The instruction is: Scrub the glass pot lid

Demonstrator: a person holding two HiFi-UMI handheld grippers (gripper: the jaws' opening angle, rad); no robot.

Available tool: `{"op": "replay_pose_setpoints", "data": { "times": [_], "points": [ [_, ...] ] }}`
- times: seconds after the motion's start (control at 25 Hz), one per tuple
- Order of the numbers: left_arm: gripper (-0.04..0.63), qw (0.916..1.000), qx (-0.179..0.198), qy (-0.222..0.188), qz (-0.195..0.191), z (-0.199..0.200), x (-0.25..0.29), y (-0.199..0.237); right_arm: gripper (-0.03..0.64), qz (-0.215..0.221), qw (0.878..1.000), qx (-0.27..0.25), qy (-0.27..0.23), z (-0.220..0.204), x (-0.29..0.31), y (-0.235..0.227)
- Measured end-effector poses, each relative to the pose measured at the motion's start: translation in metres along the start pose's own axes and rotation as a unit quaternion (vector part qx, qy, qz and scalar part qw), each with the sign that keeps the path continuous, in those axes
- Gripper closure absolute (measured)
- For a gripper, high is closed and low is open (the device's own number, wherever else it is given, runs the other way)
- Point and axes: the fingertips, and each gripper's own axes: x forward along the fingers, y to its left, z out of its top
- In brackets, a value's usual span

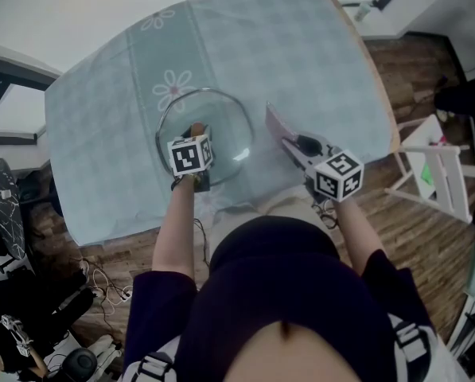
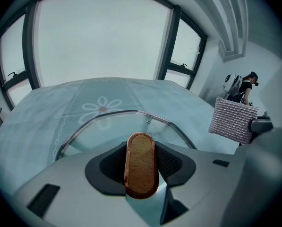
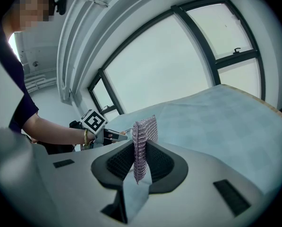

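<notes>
The glass pot lid (image 1: 221,102) with its metal rim lies over the pale blue tablecloth (image 1: 301,54) just in front of me. My left gripper (image 1: 197,136) is shut on the lid's oval wooden knob (image 2: 141,164), and the rim (image 2: 117,114) arcs beyond it. My right gripper (image 1: 294,144) hovers to the right of the lid, apart from it. It is shut on a silvery-pink mesh scrub cloth (image 1: 278,127), which stands upright between the jaws (image 3: 141,143). The same cloth (image 2: 232,119) also shows from the left gripper.
The table's right edge (image 1: 372,78) and near edge drop to a wooden floor. A white stool (image 1: 440,165) stands at the right, and cables and dark gear (image 1: 38,293) lie at the left. Big windows (image 2: 103,37) are beyond the table. A person (image 2: 247,86) stands far off.
</notes>
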Motion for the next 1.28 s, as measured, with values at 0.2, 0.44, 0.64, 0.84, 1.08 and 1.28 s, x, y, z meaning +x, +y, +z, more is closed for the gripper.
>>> {"op": "replay_pose_setpoints", "data": {
  "times": [0.2, 0.44, 0.64, 0.84, 1.08, 1.28],
  "points": [
    [0.425, 0.9990, -0.031, -0.026, -0.020, 0.003, -0.002, -0.001, 0.538, -0.006, 1.000, 0.003, -0.009, 0.001, 0.003, 0.000],
    [0.368, 0.9949, -0.073, -0.048, -0.051, 0.003, -0.013, 0.001, 0.538, -0.012, 1.000, 0.012, -0.019, 0.002, 0.008, 0.004],
    [0.364, 0.9911, -0.097, -0.071, -0.056, -0.007, -0.029, 0.011, 0.538, -0.022, 0.999, 0.017, -0.024, -0.003, 0.014, 0.012],
    [0.362, 0.9841, -0.120, -0.107, -0.076, -0.019, -0.059, 0.016, 0.538, -0.035, 0.999, 0.005, -0.032, -0.005, 0.016, 0.026],
    [0.364, 0.9793, -0.126, -0.135, -0.084, -0.040, -0.097, 0.021, 0.538, -0.052, 0.998, 0.000, -0.040, -0.014, 0.013, 0.053],
    [0.371, 0.9757, -0.124, -0.159, -0.085, -0.058, -0.136, 0.022, 0.538, -0.064, 0.997, -0.006, -0.045, -0.026, 0.001, 0.085]
  ]
}}
